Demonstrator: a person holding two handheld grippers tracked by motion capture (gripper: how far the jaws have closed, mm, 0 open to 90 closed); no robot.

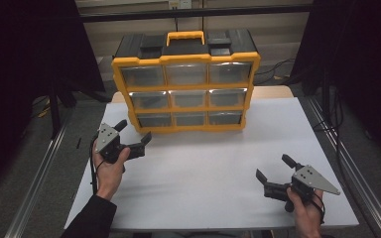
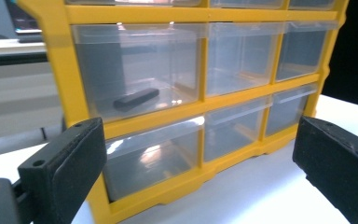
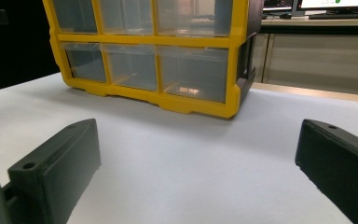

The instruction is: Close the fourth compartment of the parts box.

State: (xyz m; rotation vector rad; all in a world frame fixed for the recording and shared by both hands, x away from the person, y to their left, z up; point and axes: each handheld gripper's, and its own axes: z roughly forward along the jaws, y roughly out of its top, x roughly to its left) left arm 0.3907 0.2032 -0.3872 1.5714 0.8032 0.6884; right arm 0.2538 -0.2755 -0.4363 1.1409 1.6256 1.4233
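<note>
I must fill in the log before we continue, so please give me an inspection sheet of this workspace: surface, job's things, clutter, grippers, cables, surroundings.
Surface: white table, bare between the grippers.
Job's things: yellow drawer cabinet upright at the far edge, nine clear drawers, all shut; a small dark bar lies in the middle-row left drawer.
Clutter: nothing seen on the table.
Grippers: left gripper open, close to the cabinet's lower left corner, not touching it; right gripper open, near the front right, holding nothing.
Cables: a black cable trails from the left gripper; more cables lie on the floor behind at right.
Surroundings: dark curtains on both sides, metal rails along the floor.
</note>
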